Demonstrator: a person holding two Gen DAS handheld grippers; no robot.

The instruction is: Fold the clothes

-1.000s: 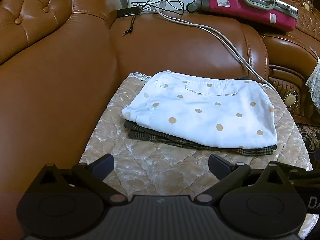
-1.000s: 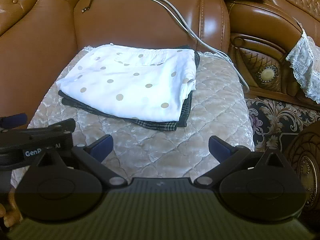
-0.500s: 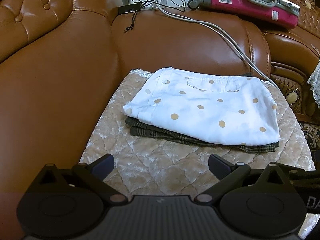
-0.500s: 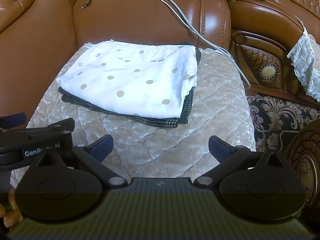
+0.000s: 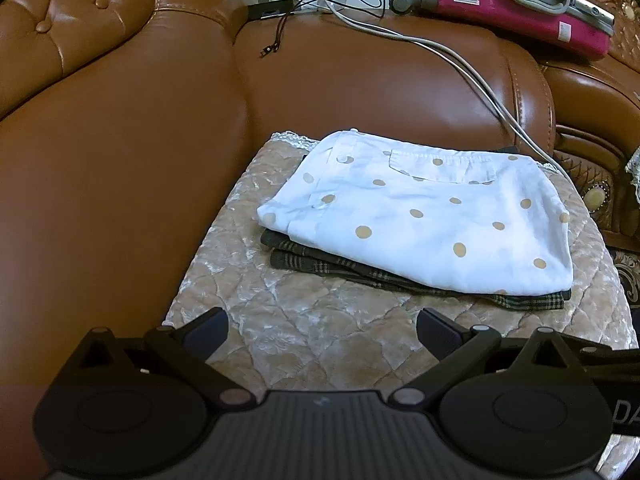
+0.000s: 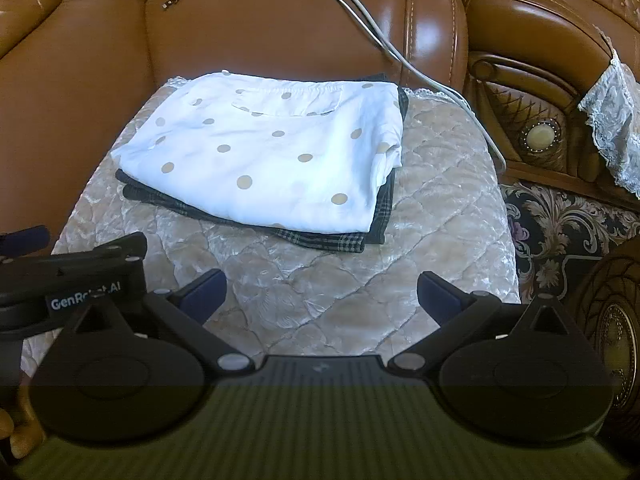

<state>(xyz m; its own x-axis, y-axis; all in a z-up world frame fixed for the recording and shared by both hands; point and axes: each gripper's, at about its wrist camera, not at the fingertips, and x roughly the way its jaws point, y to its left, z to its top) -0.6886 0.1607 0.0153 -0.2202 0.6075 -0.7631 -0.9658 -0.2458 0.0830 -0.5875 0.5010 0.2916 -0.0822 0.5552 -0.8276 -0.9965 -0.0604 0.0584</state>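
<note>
A folded white garment with tan polka dots (image 5: 424,216) lies on top of a folded dark plaid garment (image 5: 320,265) on a quilted beige seat cushion (image 5: 304,328). The stack also shows in the right wrist view: white garment (image 6: 272,156), plaid garment (image 6: 320,237). My left gripper (image 5: 322,332) is open and empty, hovering over the cushion's front, short of the stack. My right gripper (image 6: 322,292) is open and empty, also short of the stack. The left gripper's body (image 6: 72,280) shows at the left of the right wrist view.
The cushion sits on a brown leather sofa (image 5: 120,168). Grey and black cables (image 5: 460,56) run over the backrest. A pink suitcase (image 5: 508,12) rests behind it. A carved armrest (image 6: 536,136) with white lace (image 6: 612,120) and a patterned rug (image 6: 568,224) are at the right.
Both grippers have drawn back and risen a little from the stack, so the clothes sit slightly farther away and higher in both views. The jaws stayed open.
</note>
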